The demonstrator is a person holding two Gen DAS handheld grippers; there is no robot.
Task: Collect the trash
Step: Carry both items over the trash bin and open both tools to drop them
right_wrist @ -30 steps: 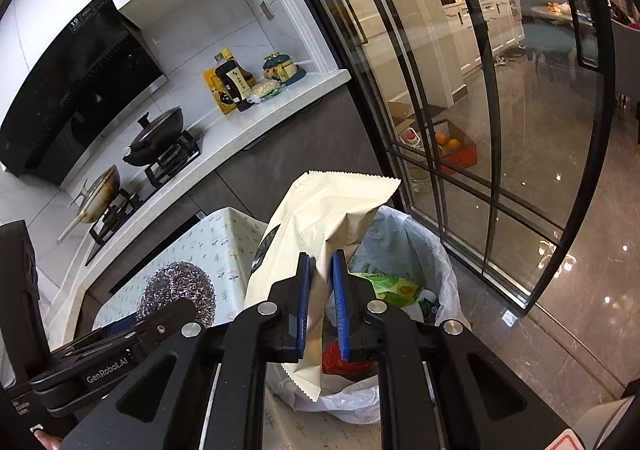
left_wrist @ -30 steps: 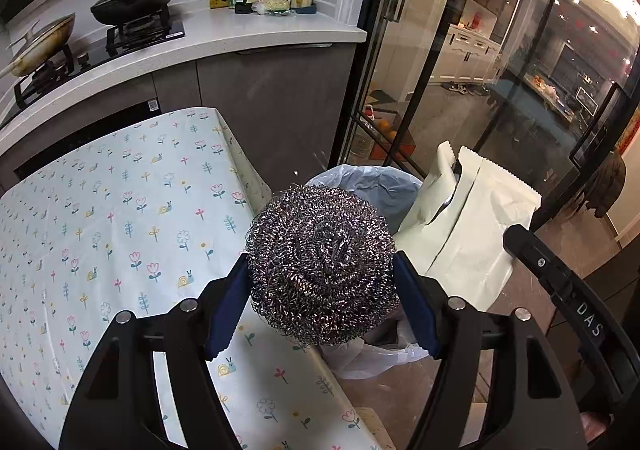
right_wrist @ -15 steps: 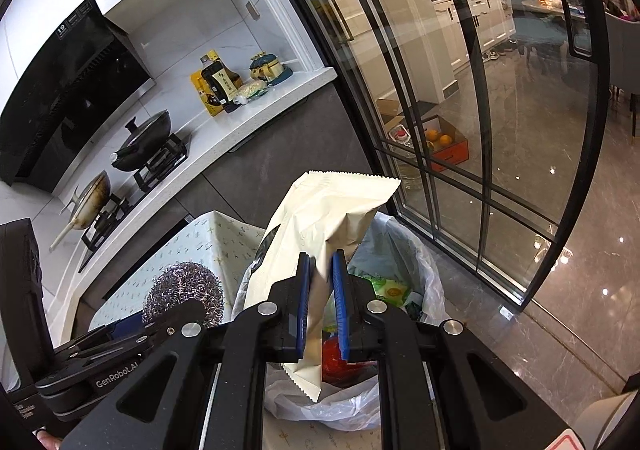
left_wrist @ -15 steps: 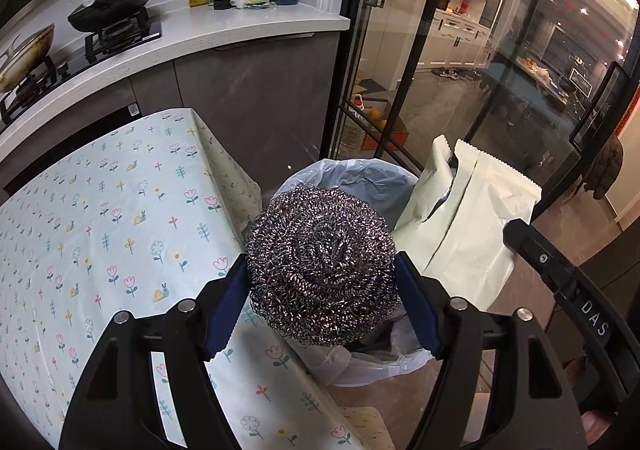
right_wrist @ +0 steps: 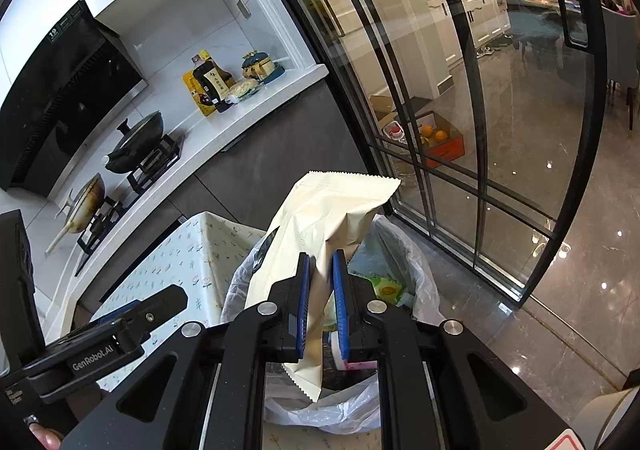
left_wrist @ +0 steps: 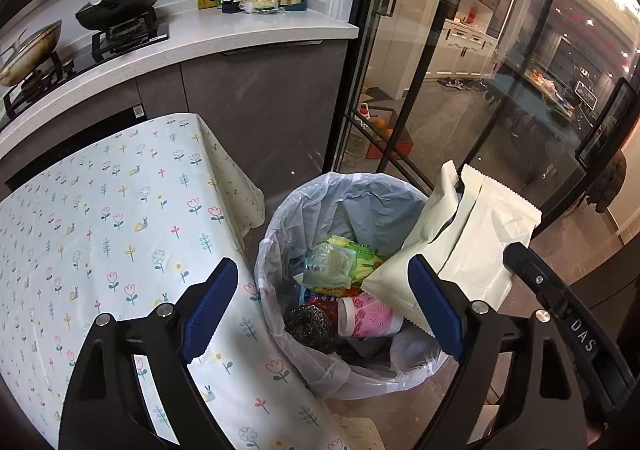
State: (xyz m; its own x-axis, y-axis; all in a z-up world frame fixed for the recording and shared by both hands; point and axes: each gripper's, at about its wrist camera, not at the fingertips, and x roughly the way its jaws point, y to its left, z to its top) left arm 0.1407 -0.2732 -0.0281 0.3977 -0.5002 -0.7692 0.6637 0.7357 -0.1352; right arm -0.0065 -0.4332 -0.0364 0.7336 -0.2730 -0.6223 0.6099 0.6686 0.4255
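Observation:
My left gripper (left_wrist: 320, 264) hovers over the lined trash bin (left_wrist: 280, 218), its jaws opening with nothing between them. The steel wool scrubber (left_wrist: 310, 324) lies inside the bin beside a pink cup (left_wrist: 368, 316) and green wrappers (left_wrist: 352, 254). My right gripper (right_wrist: 321, 262) is shut on a cream snack packet (right_wrist: 336, 202) and holds it upright above the bin's right side. From the left wrist view the same packet (left_wrist: 472, 234) overlaps the bin's rim.
A table with a floral cloth (left_wrist: 120, 210) stands to the left, touching the bin. Behind it runs a counter (left_wrist: 240, 38) with a stove, pans and bottles. A glass door (left_wrist: 420, 90) stands to the right, and a box of oranges (right_wrist: 440, 140) sits on the floor beyond it.
The left gripper opened and let go of the steel wool scrubber, which dropped into the bin. The right gripper kept still with the packet.

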